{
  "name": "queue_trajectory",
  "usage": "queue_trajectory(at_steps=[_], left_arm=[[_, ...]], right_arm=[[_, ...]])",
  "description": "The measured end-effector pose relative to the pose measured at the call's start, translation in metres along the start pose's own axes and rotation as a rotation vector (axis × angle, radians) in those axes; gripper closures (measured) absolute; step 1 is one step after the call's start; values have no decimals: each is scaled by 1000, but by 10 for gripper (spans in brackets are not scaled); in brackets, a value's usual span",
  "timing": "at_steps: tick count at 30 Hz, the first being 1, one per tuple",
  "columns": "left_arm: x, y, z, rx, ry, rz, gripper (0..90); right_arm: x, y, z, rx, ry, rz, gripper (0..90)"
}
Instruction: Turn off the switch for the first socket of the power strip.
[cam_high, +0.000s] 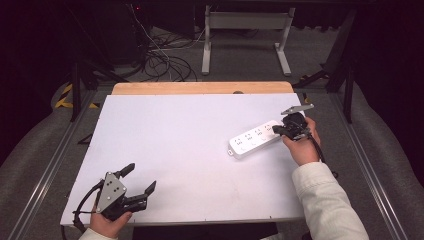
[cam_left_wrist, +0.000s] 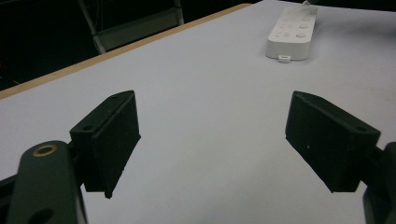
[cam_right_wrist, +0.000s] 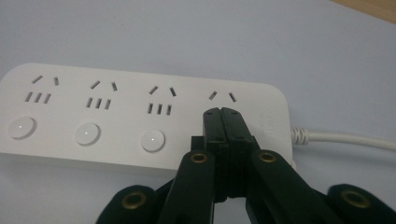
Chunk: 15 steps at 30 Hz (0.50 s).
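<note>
The right tool (cam_right_wrist: 223, 112), jaws pressed together with nothing between them, rests its tips on the cord end of the power strip (cam_high: 254, 139) at the counter's (cam_high: 175, 150) right side, while the left tool (cam_high: 136, 180) gapes wide, empty, near the front-left corner.

power strip (cam_high: 254, 139): 1, on bench (cam_high: 175, 150) | sockets on strip: 4 | round buttons visible on strip: 3 | hand-held gripper: 2, left (cam_high: 136, 181), right (cam_high: 276, 130) | hands: 2
</note>
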<state>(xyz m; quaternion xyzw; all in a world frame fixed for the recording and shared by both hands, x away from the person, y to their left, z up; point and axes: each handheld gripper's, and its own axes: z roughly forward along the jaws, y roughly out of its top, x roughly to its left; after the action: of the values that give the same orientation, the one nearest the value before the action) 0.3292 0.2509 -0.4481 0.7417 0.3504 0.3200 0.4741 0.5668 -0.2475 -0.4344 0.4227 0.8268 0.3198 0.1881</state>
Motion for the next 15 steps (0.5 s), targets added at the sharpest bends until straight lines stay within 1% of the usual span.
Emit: queue_trajectory(at_steps=[8, 9, 12, 15], left_arm=[[1, 0, 0, 1, 4, 5, 179], [0, 0, 0, 0, 2, -2, 179], [1, 0, 0, 3, 5, 7, 179], [0, 0, 0, 0, 2, 1, 179]], right_arm=[[-2, -3, 9, 12, -5, 4, 900], [-2, -3, 10, 10, -9, 1, 900], [-2, -4, 12, 14, -8, 2, 900], [-2, -4, 13, 13, -11, 1, 900]])
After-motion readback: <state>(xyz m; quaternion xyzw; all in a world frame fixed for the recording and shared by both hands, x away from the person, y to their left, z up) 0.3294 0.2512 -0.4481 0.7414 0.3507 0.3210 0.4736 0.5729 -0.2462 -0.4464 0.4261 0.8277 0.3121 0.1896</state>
